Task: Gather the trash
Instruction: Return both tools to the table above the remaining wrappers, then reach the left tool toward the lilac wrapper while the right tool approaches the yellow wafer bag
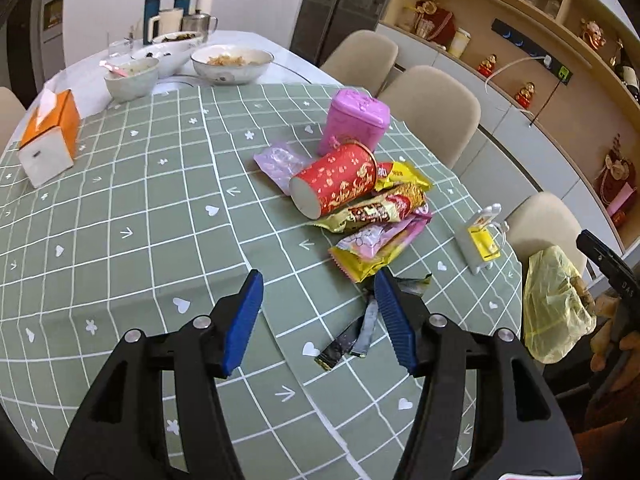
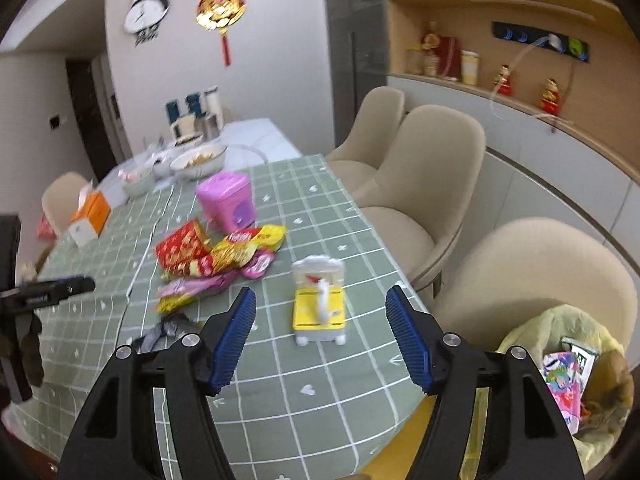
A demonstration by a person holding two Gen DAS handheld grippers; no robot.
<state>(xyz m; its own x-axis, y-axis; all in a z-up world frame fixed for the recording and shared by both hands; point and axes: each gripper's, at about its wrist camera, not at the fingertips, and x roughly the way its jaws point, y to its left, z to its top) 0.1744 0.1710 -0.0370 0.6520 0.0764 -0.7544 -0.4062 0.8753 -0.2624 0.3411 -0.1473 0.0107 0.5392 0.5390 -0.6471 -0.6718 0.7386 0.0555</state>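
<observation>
Above the green tablecloth [image 1: 120,200], both grippers [image 1: 318,280] [image 2: 322,296] agape near snack wrappers [image 1: 376,224].

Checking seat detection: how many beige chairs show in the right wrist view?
4. Three line the table's right side: the far chair, the middle chair and the near chair. A fourth chair stands at the left, behind the orange tissue box. Others may be hidden.

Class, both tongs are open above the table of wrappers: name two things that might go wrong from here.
1. The red paper cup lies on its side atop the wrappers; pulling one may roll it away.
2. The dark torn wrapper lies flat on the tablecloth, so the left tongs might pinch cloth.
</observation>
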